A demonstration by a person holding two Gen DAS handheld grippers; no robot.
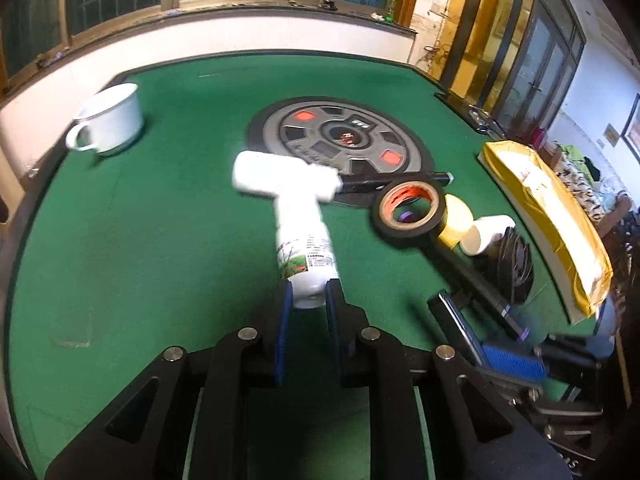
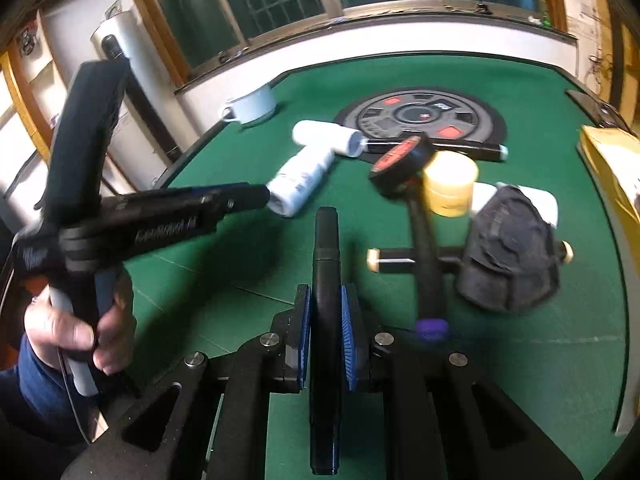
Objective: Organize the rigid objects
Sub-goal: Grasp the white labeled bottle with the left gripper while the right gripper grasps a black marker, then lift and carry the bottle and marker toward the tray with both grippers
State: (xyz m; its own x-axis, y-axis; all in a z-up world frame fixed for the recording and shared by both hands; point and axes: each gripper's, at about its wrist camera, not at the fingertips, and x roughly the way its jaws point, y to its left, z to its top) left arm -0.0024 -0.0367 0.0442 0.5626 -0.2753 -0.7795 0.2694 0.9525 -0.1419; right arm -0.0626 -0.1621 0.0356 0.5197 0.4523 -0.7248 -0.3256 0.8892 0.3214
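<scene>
In the left wrist view, the left gripper [image 1: 309,300] is pinching the near end of a white bottle [image 1: 306,250], which is stretching away over the green table [image 1: 140,240]. In the right wrist view, the right gripper [image 2: 326,332] is clamping a black pen-like stick [image 2: 326,320] between its blue pads, the stick's tip reaching beyond the fingers

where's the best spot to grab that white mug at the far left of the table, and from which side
Judging from both views, take the white mug by its wall, coming from above with one finger inside the open mouth and one outside. It stands upright with the rim facing up and nothing close around it on the green table. The small loop handle points toward the near-left and looks too tight to pinch.
</scene>
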